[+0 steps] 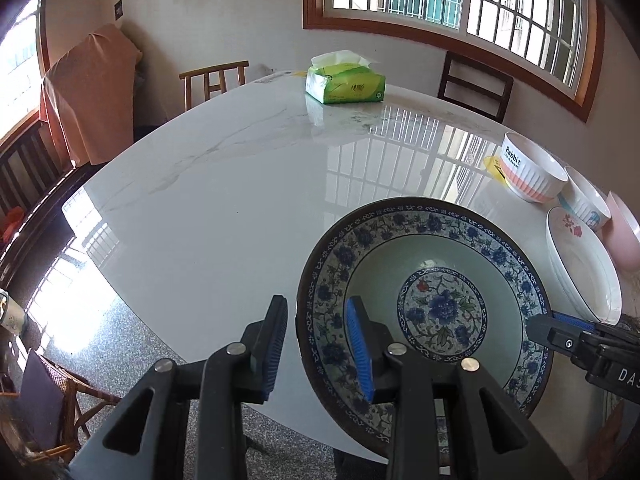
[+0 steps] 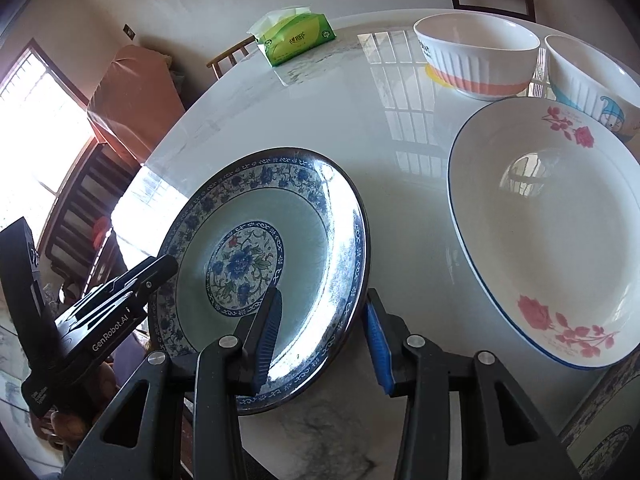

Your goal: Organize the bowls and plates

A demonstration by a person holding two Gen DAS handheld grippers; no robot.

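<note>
Blue rubber pads line both grippers, and each pair stands wide apart, straddling the rim of the blue plate (image 1: pixel 424 304) without pinching it. The left gripper (image 1: pixel 318 346) has one finger over the plate's bowl and the other outside its left edge; the right gripper (image 2: pixel 322 340) does the same at the opposite edge, one finger inside, one beyond the rim. Neither holds anything yet.

The blue plate sits at the near edge of the marble table (image 1: pixel 224 208), with part of its rim seeming to overhang. It is glazed ceramic: stiff, probably fairly heavy for a pinch grip, slippery under the pads and quick to chip if it drops on stone. The flat patterned rim is the only sensible place to grip, and taking it from both sides at once should stop it from tipping.

Just to its right lies the rose plate (image 2: pixel 548 240), white with pink flowers, also near the table edge. Behind that stand two bowls (image 2: pixel 476 56), nearly touching, and a pink one (image 1: pixel 624 236) shows at the far right of the left view. A tissue pack (image 1: pixel 345 80) rests well apart at the far side.
</note>
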